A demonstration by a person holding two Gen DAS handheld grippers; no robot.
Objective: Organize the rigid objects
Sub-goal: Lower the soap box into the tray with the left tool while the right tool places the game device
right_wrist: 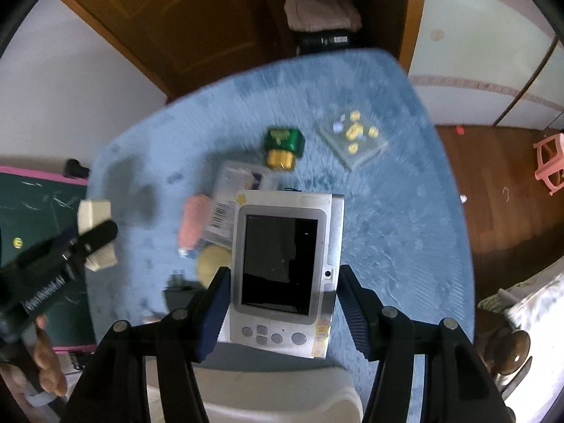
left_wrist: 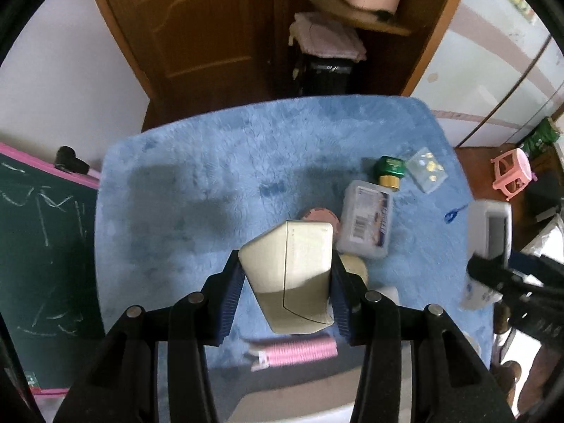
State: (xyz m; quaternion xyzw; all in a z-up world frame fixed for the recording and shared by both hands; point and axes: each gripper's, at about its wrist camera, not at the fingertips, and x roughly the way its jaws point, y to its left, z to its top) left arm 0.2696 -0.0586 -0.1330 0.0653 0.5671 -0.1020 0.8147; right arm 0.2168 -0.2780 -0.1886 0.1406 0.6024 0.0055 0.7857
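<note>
My left gripper [left_wrist: 285, 278] is shut on a cream plastic box [left_wrist: 292, 268] and holds it above the blue mat [left_wrist: 211, 162]. My right gripper [right_wrist: 282, 292] is shut on a silver handheld device with a dark screen [right_wrist: 282, 264], also held above the mat [right_wrist: 387, 229]. The left gripper with the cream box [right_wrist: 95, 232] shows at the left of the right wrist view. The right gripper with the device [left_wrist: 491, 236] shows at the right of the left wrist view.
On the mat lie a clear barcoded case [left_wrist: 366, 224], a green and gold bottle [left_wrist: 389, 172], a clear flat box with yellow bits [left_wrist: 426, 169], a pink round lid [left_wrist: 319, 216], a pink coil [left_wrist: 299, 350] and blue scissors [left_wrist: 454, 213]. A chalkboard [left_wrist: 38, 239] stands left. A pink stool [left_wrist: 513, 172] is right.
</note>
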